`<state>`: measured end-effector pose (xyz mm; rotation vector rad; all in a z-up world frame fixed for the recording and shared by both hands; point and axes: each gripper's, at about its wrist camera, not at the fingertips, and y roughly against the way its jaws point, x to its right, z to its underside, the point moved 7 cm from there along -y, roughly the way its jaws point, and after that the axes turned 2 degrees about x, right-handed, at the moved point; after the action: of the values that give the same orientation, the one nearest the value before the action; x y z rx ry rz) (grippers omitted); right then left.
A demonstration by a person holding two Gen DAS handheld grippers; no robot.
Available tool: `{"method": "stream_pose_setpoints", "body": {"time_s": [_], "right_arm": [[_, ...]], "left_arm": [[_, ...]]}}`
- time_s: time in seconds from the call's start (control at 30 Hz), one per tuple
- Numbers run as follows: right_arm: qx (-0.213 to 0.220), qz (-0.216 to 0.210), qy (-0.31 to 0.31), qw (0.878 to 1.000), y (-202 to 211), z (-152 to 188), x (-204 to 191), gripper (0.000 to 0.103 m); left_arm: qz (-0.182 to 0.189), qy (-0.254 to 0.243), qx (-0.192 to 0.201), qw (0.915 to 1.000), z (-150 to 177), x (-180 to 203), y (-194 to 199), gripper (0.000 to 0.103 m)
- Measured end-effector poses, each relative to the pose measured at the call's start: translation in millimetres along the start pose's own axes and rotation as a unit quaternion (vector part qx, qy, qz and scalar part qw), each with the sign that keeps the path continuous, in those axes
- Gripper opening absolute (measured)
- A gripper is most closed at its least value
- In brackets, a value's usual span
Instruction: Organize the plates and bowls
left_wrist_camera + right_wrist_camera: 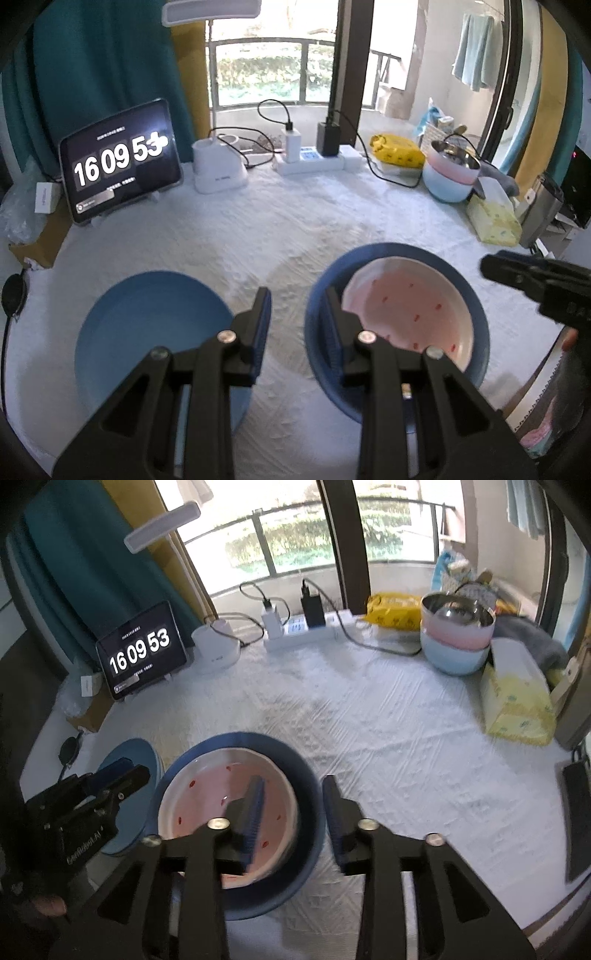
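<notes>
Blue-padded left tongs (295, 325) and right tongs (293, 812) are held open and empty above a pink bowl (410, 306) nested in a dark blue bowl (480, 317) on the bench (280, 229).

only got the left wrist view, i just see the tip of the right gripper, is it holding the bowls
Observer: No. The right gripper is open, one finger over the pink bowl, the other outside the blue bowl.
Operator: anything on the table right of it
Observer: A flat black device lies at the table's right edge.
Operator: and my left gripper from outside
Observer: The left gripper hangs over the light blue plate, beside the bowls.
</notes>
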<state>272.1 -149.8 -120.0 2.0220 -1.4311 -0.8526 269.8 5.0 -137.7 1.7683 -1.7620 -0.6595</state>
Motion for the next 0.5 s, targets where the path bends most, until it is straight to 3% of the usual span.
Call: {"method": "stream_pose_setpoints", "body": {"time_s": [0.13,0.3,0.5], "right_arm": [[0.023,0.012,0.019,0.999,7.7,-1.1,7.6,0.056],[0.046,0.022,0.019,0.999,12.1,-1.4,22.0,0.062],[0.052,0.018,0.000,0.998,10.0,4.5,36.8,0.063]], "left_arm": [[0.004,0.005,0.000,1.0000,2.7,-7.3,-2.1,0.034],[0.017,0.010,0.008,0.9998,7.3,-9.2,-3.2,0.046],[0.018,0.006,-0.006,0.9998,20.7,-10.1,-11.6,0.046]]}}
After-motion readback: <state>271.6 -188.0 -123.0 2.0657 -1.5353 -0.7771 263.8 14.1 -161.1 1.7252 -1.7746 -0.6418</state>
